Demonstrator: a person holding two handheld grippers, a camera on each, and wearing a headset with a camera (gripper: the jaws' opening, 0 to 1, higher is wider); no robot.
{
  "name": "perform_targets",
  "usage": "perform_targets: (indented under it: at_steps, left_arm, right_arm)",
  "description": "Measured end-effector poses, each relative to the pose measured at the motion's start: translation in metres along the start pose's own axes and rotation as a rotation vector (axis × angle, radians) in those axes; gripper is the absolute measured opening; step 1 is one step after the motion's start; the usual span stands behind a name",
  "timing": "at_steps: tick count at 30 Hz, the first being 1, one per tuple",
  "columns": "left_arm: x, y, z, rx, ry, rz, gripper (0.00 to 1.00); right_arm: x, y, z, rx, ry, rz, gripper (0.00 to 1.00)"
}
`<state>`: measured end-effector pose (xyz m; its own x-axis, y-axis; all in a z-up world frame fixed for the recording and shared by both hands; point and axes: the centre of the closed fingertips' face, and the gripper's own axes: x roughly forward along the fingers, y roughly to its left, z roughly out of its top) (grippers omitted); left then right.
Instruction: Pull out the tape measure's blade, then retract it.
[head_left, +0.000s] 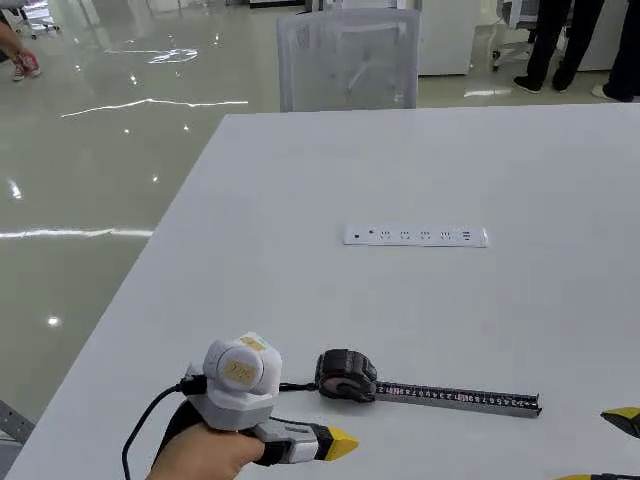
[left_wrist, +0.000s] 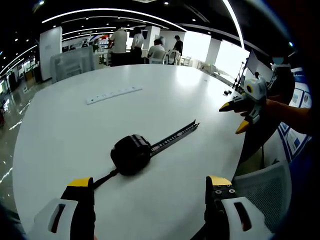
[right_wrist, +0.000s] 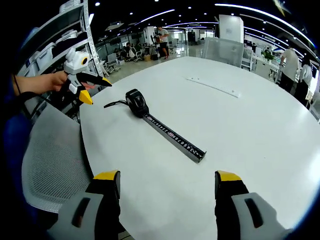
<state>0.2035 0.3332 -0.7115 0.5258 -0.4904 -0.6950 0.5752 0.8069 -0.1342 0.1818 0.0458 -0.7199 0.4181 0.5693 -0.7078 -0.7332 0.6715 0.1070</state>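
The left gripper hovers just left of the tape measure case, nearer to it than the other gripper, with its jaws spread wide and empty. From the case the blade runs rightward, flat on the table. Beyond the blade's hook end, well right of the case, the right gripper gapes wide and holds nothing.

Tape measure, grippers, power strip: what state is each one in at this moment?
Tape measure: lying on the table, not held.
Blade: pulled out, flat on the table.
Left gripper: open, empty.
Right gripper: open, empty.
Power strip: flat on the table, no plugs in it.
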Motion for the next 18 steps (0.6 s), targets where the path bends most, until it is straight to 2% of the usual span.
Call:
perform_targets:
  at_steps: [4, 10, 18]
  left_arm:
    - [-0.01, -0.005, 0.002, 0.002, -0.012, 0.0, 0.9]
    - [-0.024, -0.005, 0.003, 0.002, -0.023, 0.016, 0.93]
    - [-0.043, -0.009, -0.005, 0.005, -0.014, 0.039, 0.96]
  right_arm:
    - [-0.006, 0.005, 0.001, -0.005, 0.002, 0.002, 0.76]
    - [-0.014, 0.009, 0.002, -0.006, 0.007, -0.005, 0.8]
    - [-0.03, 0.015, 0.003, 0.004, 0.01, -0.016, 0.84]
